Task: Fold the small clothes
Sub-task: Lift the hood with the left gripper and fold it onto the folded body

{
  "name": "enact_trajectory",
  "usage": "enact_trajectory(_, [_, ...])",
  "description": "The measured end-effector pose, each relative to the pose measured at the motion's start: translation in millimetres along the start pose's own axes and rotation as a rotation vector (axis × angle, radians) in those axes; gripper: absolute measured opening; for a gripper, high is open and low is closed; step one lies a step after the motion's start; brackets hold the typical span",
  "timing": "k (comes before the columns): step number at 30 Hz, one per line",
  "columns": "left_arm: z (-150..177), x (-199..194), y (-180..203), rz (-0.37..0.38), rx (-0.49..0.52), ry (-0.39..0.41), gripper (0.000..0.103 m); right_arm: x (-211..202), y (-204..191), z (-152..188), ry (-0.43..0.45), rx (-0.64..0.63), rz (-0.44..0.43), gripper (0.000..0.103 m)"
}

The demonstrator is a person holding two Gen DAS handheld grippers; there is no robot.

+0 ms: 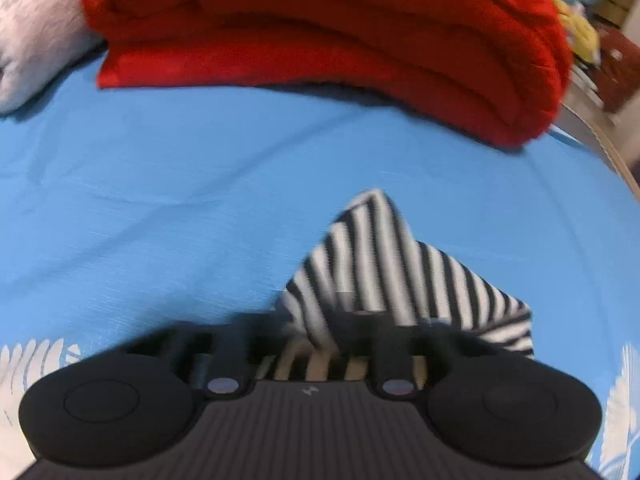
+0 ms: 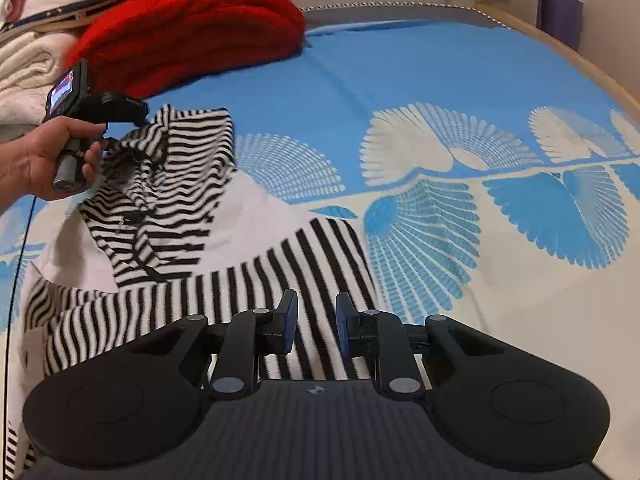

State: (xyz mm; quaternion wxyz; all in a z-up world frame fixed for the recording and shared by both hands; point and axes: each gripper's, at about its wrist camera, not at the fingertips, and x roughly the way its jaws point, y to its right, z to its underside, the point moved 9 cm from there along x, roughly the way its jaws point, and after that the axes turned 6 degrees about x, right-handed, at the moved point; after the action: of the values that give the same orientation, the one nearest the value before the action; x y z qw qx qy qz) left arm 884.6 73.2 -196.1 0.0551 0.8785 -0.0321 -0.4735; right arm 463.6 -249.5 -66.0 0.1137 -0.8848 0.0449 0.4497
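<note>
Right gripper (image 2: 316, 322): fingers parted, hovering above striped garment (image 2: 224, 280), gripping nothing.
Left gripper (image 1: 312, 332): clamped on raised striped corner.
Striped garment: spread across blue bedspread (image 2: 400, 80), near red blanket (image 2: 192, 28).

Right gripper (image 2: 316, 322): jaws apart, blue pads either side of a gap, hovering over the striped garment (image 2: 180, 216). Garment: black-and-white, rumpled, spread ahead and to the left on the blue-and-white bedspread (image 2: 420, 92). Left gripper (image 2: 132, 114): far left, held in a hand (image 2: 44, 160), touching the garment's raised corner. Red blanket (image 2: 192, 24): folded, beyond the garment.
</note>
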Motion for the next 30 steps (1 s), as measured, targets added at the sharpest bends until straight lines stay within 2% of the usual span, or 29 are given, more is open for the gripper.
enact_trajectory(2, [-1.7, -22.1, 3.9, -0.008, 0.023, 0.070, 0.002, 2.7, 5.2, 1.5, -0.018, 0.005, 0.016, 0.021])
enact_trajectory(6, [22.1, -97.9, 30.8, -0.002, 0.175, 0.214, 0.002, -3.2, 10.3, -4.1, -0.014, 0.035, -0.007, 0.021])
enact_trajectory(10, [81.6, -205.5, 66.5, 0.061, 0.310, 0.339, 0.001, -18.7, 12.3, -14.7, 0.006, 0.089, -0.055, 0.021])
enact_trajectory(12, [124.9, -258.4, 81.5, 0.103, 0.350, 0.361, 0.001, -31.1, 12.5, -20.3, 0.031, 0.106, -0.074, 0.018])
enact_trajectory(15, [207.8, -327.8, 100.2, 0.150, 0.435, 0.333, 0.001, -52.6, 12.4, -28.6, 0.077, 0.138, -0.110, 0.016])
enact_trajectory(17, [268.9, -359.0, 104.2, 0.176, 0.488, 0.238, 0.002, -66.0, 13.7, -31.0, 0.108, 0.159, -0.133, 0.016])
enact_trajectory(18, [298.6, -371.0, 104.0, 0.208, 0.503, 0.159, 0.004, -69.7, 14.8, -30.9, 0.114, 0.167, -0.138, 0.016])
enact_trajectory(19, [315.3, -382.9, 102.4, 0.222, 0.505, 0.137, 0.005, -73.0, 16.2, -30.1, 0.116, 0.182, -0.144, 0.016])
enact_trajectory(20, [323.8, -396.1, 98.3, 0.218, 0.487, 0.154, 0.008, -75.3, 17.6, -28.7, 0.114, 0.202, -0.154, 0.016])
enact_trajectory(21, [324.0, -408.7, 89.3, 0.205, 0.428, 0.190, 0.013, -75.8, 18.6, -26.9, 0.108, 0.217, -0.160, 0.017])
enact_trajectory(22, [319.9, -415.7, 79.3, 0.203, 0.349, 0.218, 0.024, -75.6, 18.5, -24.8, 0.097, 0.232, -0.168, 0.019])
enact_trajectory(23, [314.8, -418.1, 69.5, 0.207, 0.271, 0.240, 0.029, -75.3, 17.3, -22.5, 0.084, 0.244, -0.180, 0.019])
enact_trajectory(25, [305.6, -404.0, 40.8, 0.188, 0.072, 0.248, 0.029, -74.3, 13.2, -18.4, 0.062, 0.264, -0.202, 0.019])
enact_trajectory(26, [296.0, -389.5, 29.6, 0.160, -0.005, 0.221, 0.030, -73.0, 10.5, -16.1, 0.048, 0.275, -0.216, 0.019])
enact_trajectory(28, [306.6, -353.1, 6.2, 0.102, -0.149, 0.111, 0.030, -68.1, 5.9, -10.7, 0.015, 0.305, -0.245, 0.020])
enact_trajectory(30, [318.7, -322.2, 2.4, 0.123, -0.240, 0.004, 0.030, -59.2, 2.0, -2.7, -0.035, 0.338, -0.268, 0.023])
